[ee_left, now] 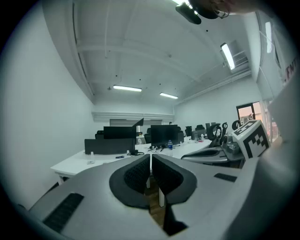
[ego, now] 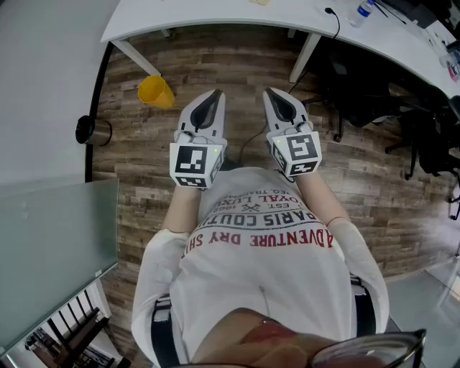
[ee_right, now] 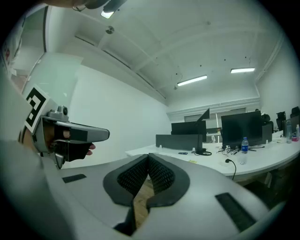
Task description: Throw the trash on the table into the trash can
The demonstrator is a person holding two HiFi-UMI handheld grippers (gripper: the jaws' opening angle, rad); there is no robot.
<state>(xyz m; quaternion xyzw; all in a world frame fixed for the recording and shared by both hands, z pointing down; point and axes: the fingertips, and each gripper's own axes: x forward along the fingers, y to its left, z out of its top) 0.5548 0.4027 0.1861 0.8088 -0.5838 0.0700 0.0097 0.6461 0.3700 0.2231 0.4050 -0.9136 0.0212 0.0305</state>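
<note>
I hold both grippers side by side in front of my chest, roughly level, pointing toward the white table (ego: 215, 16). My left gripper (ego: 210, 99) is shut with nothing between its pads; its jaws meet at the tips (ee_left: 151, 157). My right gripper (ego: 278, 96) is also shut and empty (ee_right: 148, 155). A yellow trash can (ego: 156, 91) stands on the wood floor under the table's near edge, ahead and left of the left gripper. A small yellowish scrap (ee_right: 191, 161) lies on the table top. Each gripper shows in the other's view.
A metal cylinder bin (ego: 93, 131) stands by the wall at the left. A water bottle (ego: 364, 11), monitors (ee_right: 239, 126) and cables sit on the table. Black office chairs (ego: 374, 93) crowd the right. A glass panel (ego: 50, 251) is at my lower left.
</note>
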